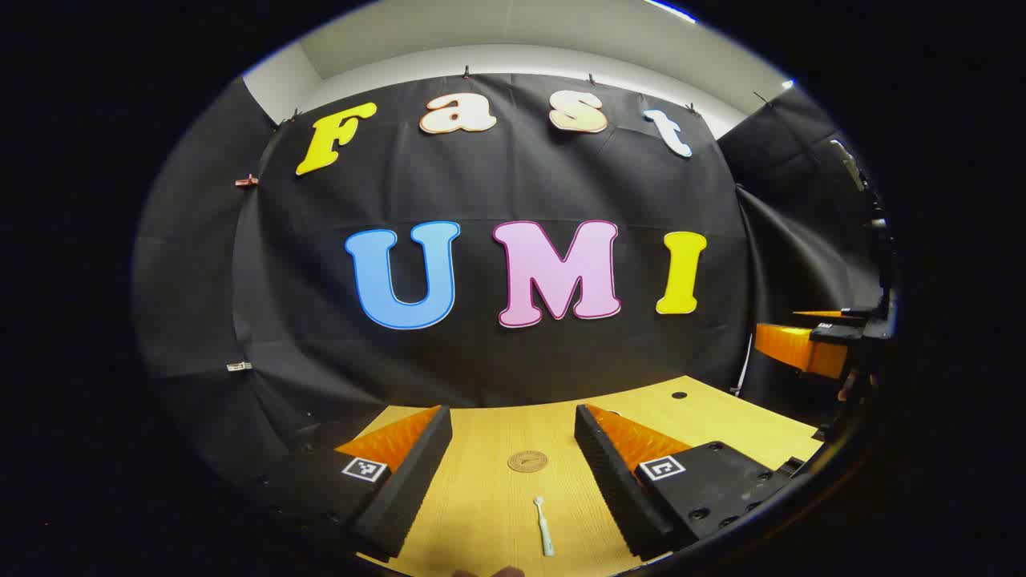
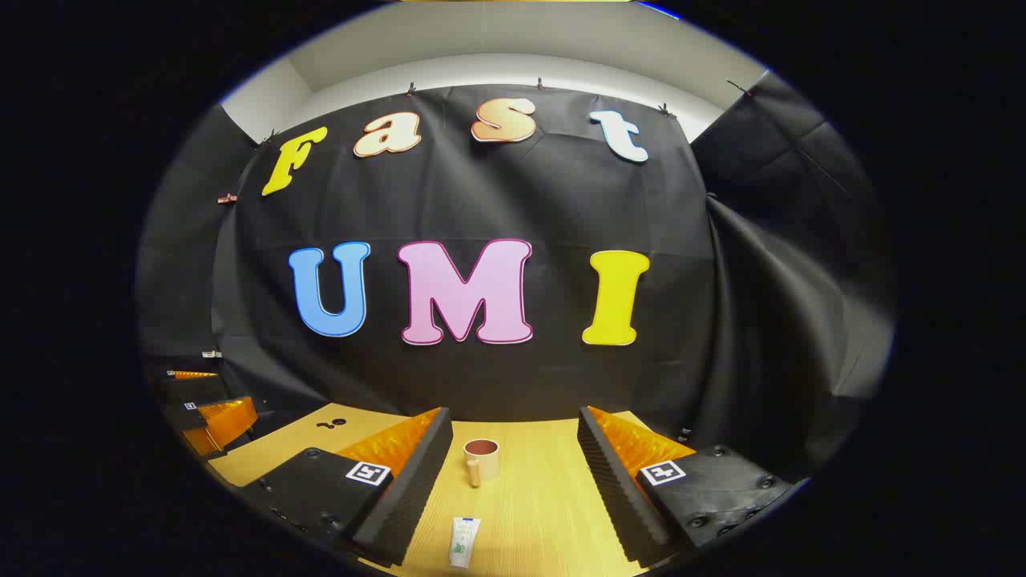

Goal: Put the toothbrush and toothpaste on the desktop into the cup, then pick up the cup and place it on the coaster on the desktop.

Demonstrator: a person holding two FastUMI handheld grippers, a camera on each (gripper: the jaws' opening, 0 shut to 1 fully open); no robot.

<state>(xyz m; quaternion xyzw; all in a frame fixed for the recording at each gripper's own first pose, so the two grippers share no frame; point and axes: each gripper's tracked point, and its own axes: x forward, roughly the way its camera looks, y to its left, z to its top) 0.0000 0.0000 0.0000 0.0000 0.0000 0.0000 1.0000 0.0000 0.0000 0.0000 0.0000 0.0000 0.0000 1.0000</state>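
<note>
Left tool: fingers spread wide apart, released, nothing between them, held above the wooden bench. In the left gripper view the toothbrush lies flat on the bench between the two fingers, at about 6 o'clock in the view, its head toward 12 o'clock and its handle toward the camera. The round coaster lies flat beyond the brush head, toward 12 o'clock, apart from it. At 3 o'clock in the same view, the right tool shows at the edge, too cropped to judge there.

Right tool: fingers likewise spread wide, released, empty, above the bench. In the right gripper view the cup stands upright between the fingers, nearer the finger at 9 o'clock, mouth open upward, handle turned toward the camera. The toothpaste lies flat on the bench at 6 o'clock, nearer the camera than the cup and apart from it, lengthwise along the 12-to-6 line. At 9 o'clock in this view, the left tool shows at the bench's edge.
</note>
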